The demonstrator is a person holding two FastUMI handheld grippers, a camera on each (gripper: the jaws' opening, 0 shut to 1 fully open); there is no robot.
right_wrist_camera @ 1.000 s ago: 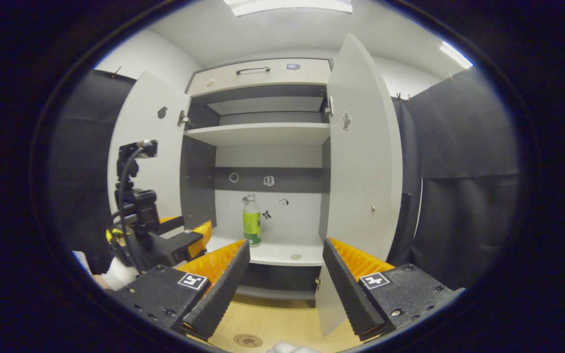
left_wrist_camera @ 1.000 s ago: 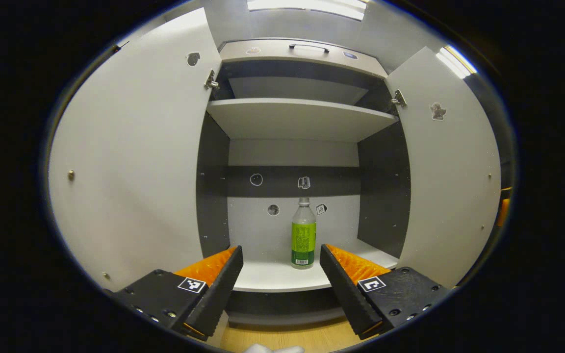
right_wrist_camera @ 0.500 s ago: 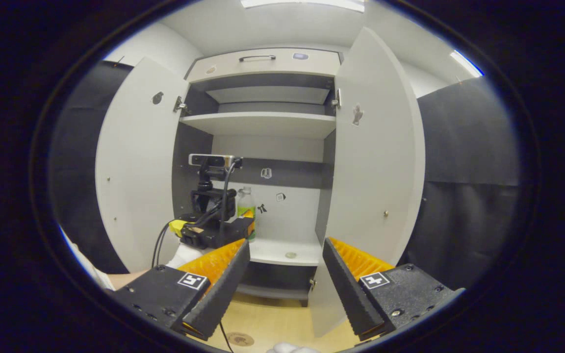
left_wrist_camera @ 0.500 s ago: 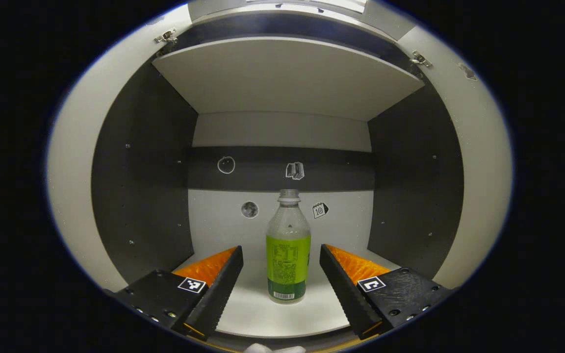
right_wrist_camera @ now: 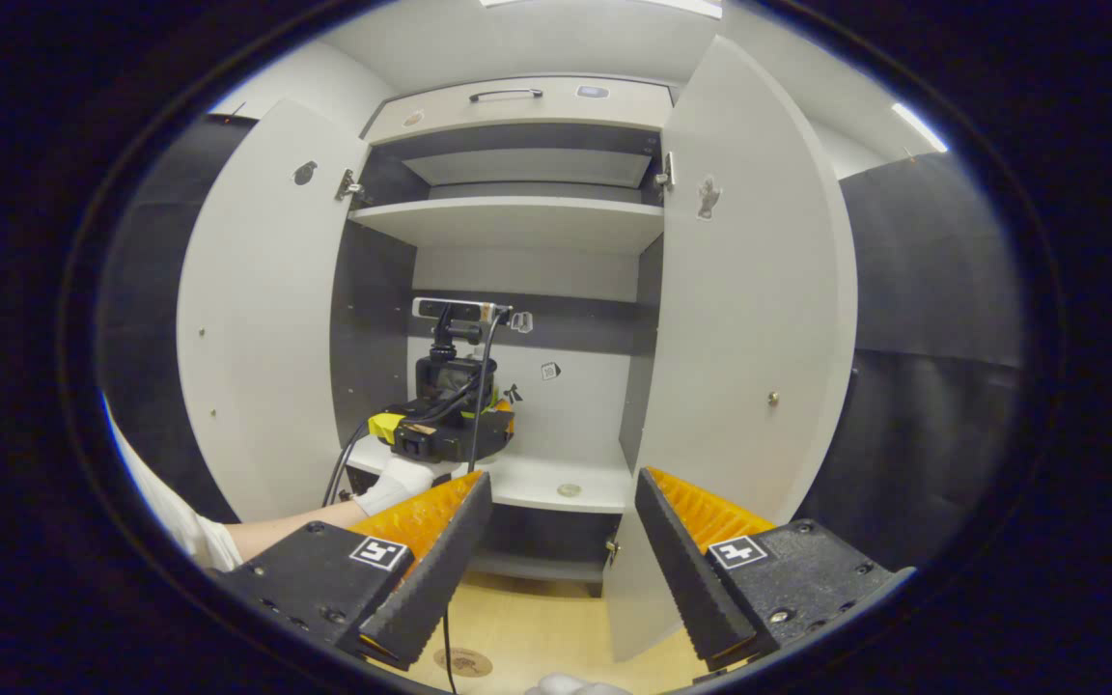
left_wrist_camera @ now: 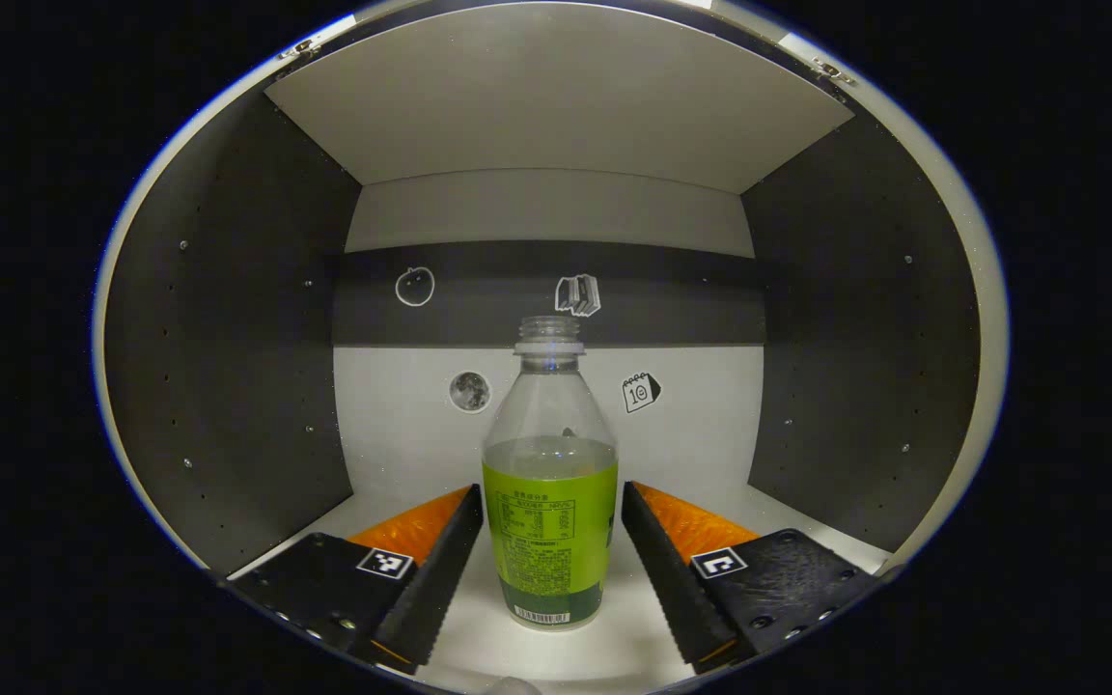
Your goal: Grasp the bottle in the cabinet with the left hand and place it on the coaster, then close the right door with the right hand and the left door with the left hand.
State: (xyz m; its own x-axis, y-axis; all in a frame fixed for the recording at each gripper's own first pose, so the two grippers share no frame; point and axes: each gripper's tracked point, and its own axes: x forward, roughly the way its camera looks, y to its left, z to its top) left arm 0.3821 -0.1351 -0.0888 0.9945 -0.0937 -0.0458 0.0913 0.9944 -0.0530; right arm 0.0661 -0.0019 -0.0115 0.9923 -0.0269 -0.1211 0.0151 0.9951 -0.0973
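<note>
A clear bottle [left_wrist_camera: 550, 521] with a green label and no cap stands upright on the cabinet's lower shelf [left_wrist_camera: 479, 645]. My left gripper [left_wrist_camera: 551, 490] is open, with one finger on each side of the bottle's label and very close to it. In the right gripper view the left gripper [right_wrist_camera: 450, 436] is inside the cabinet and hides the bottle. My right gripper [right_wrist_camera: 561, 483] hangs open and empty in front of the cabinet. A round coaster [right_wrist_camera: 464, 662] lies on the wooden floor below it. The left door [right_wrist_camera: 257, 319] and the right door [right_wrist_camera: 749, 328] both stand wide open.
Dark side walls [left_wrist_camera: 228, 338] enclose the compartment, with an upper shelf [right_wrist_camera: 517, 217] overhead. A drawer with a handle [right_wrist_camera: 506, 95] tops the cabinet. A small round disc [right_wrist_camera: 569, 490] lies on the lower shelf. A gloved hand and forearm [right_wrist_camera: 324, 516] reach in from the left.
My left gripper has moved forward into the cabinet until the bottle stands between its fingers. The right gripper has drifted slightly closer to the cabinet and stayed open.
</note>
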